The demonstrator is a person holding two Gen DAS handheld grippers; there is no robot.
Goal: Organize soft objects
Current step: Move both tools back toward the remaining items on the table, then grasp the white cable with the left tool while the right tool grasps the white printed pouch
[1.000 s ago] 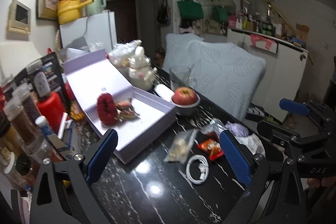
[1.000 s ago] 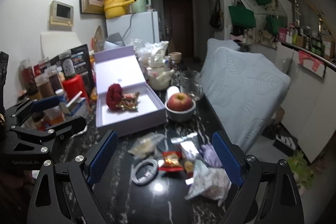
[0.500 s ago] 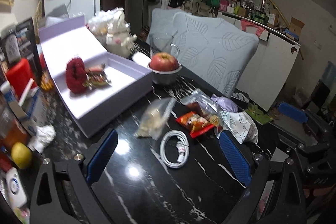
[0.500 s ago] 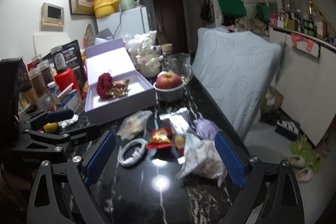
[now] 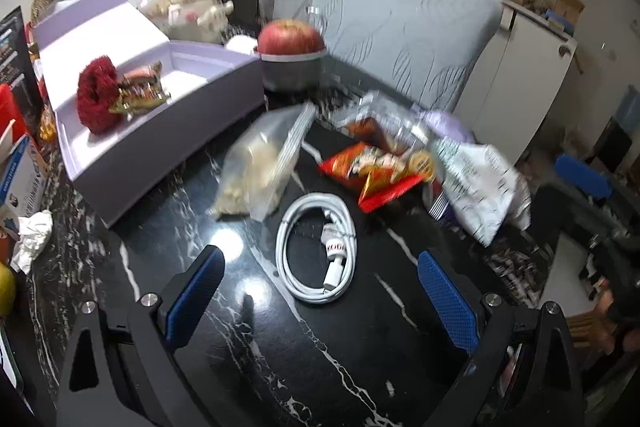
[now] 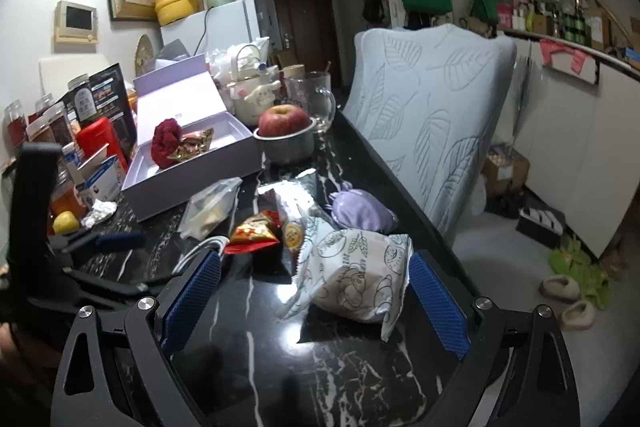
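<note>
- Several loose things lie on the black marbled surface [image 6: 360, 367] around your landmark, the lilac box [image 5: 168, 147]: a clear zip bag [image 5: 260, 171] just beside its near corner, a coiled white cable [image 5: 316, 251] beyond that, then a red snack packet [image 5: 376, 171].
- Past the packet, on the side away from the box, you have a white printed pouch [image 6: 360, 279] and, behind it, a lilac soft pouch [image 6: 360, 211]; the two touch.
- Your left gripper [image 5: 320, 295] hovers low over the surface with its blue pads [image 5: 192, 299] spread wide, holding nothing; the cable lies just ahead of the gap.
- Your right gripper [image 6: 316, 295] is also spread wide and empty; the white printed pouch lies between its pads [image 6: 438, 303], touching the right-hand one or nearly so.
- The box stands open, lid [image 6: 180, 95] tilted back; inside it you can see a red fluffy scrunchie [image 5: 96, 99] with a gold-wrapped item [image 5: 140, 95] against it.
- A grey bowl [image 6: 288, 147] stands touching the box's far corner and carries a red apple [image 6: 284, 119]; a glass mug [image 6: 316, 99] sits behind it.
- On the box's other side are a crumpled tissue [image 5: 32, 239] and a yellow fruit [image 6: 66, 221].
</note>
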